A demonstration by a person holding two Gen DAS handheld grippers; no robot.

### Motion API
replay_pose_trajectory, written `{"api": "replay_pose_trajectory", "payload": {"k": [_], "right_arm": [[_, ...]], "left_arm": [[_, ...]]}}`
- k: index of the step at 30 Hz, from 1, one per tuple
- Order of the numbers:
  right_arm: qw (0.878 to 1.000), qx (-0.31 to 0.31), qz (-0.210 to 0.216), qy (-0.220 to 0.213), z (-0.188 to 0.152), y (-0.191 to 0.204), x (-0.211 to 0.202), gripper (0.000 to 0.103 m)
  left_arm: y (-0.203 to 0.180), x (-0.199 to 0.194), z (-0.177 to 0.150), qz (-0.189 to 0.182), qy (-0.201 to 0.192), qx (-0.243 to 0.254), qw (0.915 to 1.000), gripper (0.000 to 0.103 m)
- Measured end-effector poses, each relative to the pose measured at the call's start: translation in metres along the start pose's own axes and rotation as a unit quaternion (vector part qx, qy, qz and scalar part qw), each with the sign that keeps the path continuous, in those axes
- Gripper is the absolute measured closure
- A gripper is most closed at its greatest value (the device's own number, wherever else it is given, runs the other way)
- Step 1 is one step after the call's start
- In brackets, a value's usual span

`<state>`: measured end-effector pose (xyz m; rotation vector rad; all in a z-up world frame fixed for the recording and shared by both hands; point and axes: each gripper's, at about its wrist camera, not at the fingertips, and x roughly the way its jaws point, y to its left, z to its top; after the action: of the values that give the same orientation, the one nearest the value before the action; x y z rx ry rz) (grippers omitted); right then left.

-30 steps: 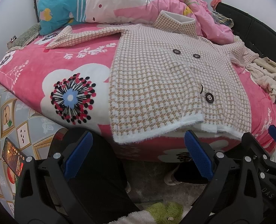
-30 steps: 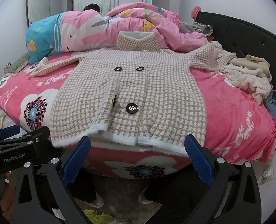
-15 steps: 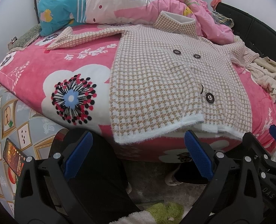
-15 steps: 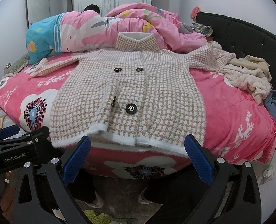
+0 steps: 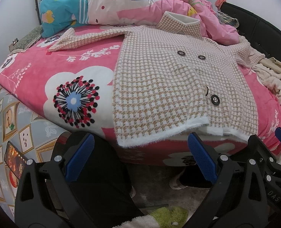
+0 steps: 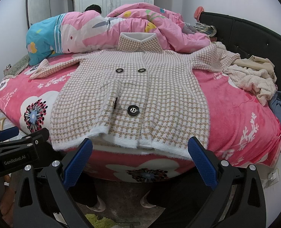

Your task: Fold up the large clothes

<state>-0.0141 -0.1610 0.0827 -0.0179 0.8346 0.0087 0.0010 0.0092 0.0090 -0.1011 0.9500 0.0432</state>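
A beige-and-white houndstooth coat with black buttons lies flat, front up, on the pink floral bed. Its collar points to the far side, both sleeves are spread out, and its fluffy white hem hangs at the near edge. My left gripper is open, held below and just in front of the hem's left part, touching nothing. My right gripper is open too, just short of the hem's middle, empty. In the right wrist view the left gripper shows at the lower left.
A pink and blue quilt is heaped at the bed's far side. Crumpled cream clothes lie at the right by the black headboard. A person's dark trouser legs and shoes stand between me and the bed. A phone glows at lower left.
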Motion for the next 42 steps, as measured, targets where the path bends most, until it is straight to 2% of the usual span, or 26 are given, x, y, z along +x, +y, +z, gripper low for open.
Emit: {"api": "replay_pose_trajectory", "payload": {"k": [13,20,23,26,29,31,34,39,42], "right_arm": [[1.0,-0.004,0.007,-0.002,0.013,-0.002,0.015,0.005],[1.0,-0.027,-0.006,0.003,0.038,0.002,0.039,0.005],[0.999,-0.031,0.012,0.014,0.056,0.003,0.058,0.005],[0.999,-0.04,0.008,0.012,0.072,0.006,0.073,0.005],[0.998,-0.058,0.026,-0.003,0.099,0.015,0.09,0.005],[0.997,-0.071,0.041,-0.016,0.116,0.023,0.101,0.005],[0.993,-0.093,0.072,-0.026,0.142,0.04,0.119,0.005],[0.986,-0.098,0.135,-0.029,0.179,0.068,0.163,0.005],[0.983,-0.096,0.152,-0.016,0.191,0.082,0.186,0.005]], "left_arm": [[0.001,0.018,0.009,0.013,0.004,-0.001,0.9999,0.008],[0.014,0.036,0.033,0.029,-0.006,-0.013,0.9995,0.008],[0.022,0.044,0.048,0.033,-0.016,-0.016,0.9992,0.008],[0.033,0.055,0.068,0.029,-0.021,-0.021,0.9991,0.008],[0.048,0.062,0.089,0.012,-0.045,-0.034,0.9984,0.008],[0.062,0.067,0.104,-0.014,-0.078,-0.041,0.9961,0.008],[0.081,0.08,0.127,-0.036,-0.094,-0.061,0.9931,0.008],[0.112,0.113,0.171,-0.013,-0.08,-0.087,0.9929,0.008],[0.143,0.141,0.202,-0.009,-0.077,-0.117,0.9901,0.008]]}}
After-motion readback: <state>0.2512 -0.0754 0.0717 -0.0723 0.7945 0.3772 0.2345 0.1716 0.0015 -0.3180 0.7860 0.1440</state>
